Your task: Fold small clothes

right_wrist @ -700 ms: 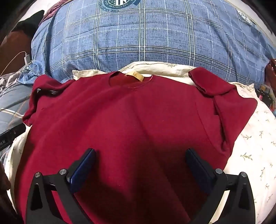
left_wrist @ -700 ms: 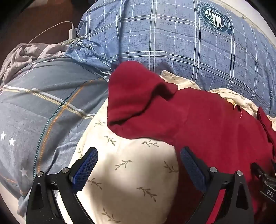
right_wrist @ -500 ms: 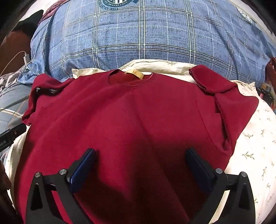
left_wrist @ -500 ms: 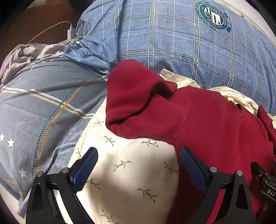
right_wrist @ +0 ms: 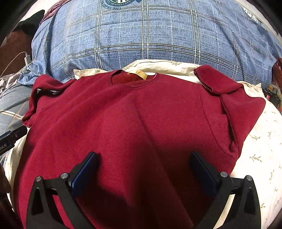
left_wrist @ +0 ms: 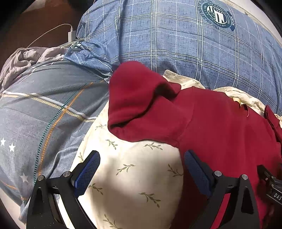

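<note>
A dark red sweatshirt (right_wrist: 134,123) lies spread flat on a cream leaf-print sheet (right_wrist: 260,149), collar with a tan label (right_wrist: 138,74) at the far side. Its right sleeve (right_wrist: 236,105) is folded in over the body. Its left sleeve (left_wrist: 139,102) lies crumpled and folded back on itself. My left gripper (left_wrist: 141,169) hangs open above the bare sheet (left_wrist: 134,176), just short of that sleeve, nothing between its blue pads. My right gripper (right_wrist: 143,169) is open over the lower middle of the sweatshirt, holding nothing.
A blue plaid duvet (right_wrist: 149,35) with a round emblem (left_wrist: 217,15) bulges behind the sweatshirt. A grey striped cover with stars (left_wrist: 40,114) lies to the left. A white charger and cable (left_wrist: 71,34) sit at the far left by rumpled grey cloth (left_wrist: 23,59).
Both views have crept slightly forward over the sweatshirt. Both grippers stay open and the garment has not moved.
</note>
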`<act>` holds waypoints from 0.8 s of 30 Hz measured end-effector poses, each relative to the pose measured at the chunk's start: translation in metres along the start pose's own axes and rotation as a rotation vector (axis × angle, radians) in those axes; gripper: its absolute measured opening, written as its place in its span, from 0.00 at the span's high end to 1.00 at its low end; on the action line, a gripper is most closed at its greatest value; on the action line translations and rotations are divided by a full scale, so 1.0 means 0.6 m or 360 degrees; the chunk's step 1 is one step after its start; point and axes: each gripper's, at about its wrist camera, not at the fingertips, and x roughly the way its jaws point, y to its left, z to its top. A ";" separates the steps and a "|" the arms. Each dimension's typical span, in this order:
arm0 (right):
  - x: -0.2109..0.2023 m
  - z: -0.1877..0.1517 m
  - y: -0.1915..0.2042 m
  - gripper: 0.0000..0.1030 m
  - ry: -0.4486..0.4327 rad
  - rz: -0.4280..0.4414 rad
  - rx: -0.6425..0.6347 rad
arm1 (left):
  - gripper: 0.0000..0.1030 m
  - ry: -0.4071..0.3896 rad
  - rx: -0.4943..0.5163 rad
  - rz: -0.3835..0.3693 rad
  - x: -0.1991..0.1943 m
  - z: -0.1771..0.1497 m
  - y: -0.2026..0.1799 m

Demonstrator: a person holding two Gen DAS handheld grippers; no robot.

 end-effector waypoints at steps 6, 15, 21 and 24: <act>0.004 -0.002 -0.001 0.00 0.0008 -0.0008 -0.0018 | 0.06 0.0006 0.0005 -0.0004 0.003 -0.002 0.003; 0.005 -0.005 0.000 0.00 0.0004 -0.0026 -0.0035 | 0.06 0.0006 0.0032 -0.0038 0.004 -0.004 -0.001; 0.005 -0.004 0.000 0.00 0.0001 0.0007 -0.0013 | 0.06 0.0013 0.0045 -0.0037 0.007 -0.005 -0.004; 0.006 -0.004 -0.001 0.00 -0.0003 0.0020 -0.0004 | 0.06 0.0017 0.0050 -0.0032 0.009 -0.005 -0.006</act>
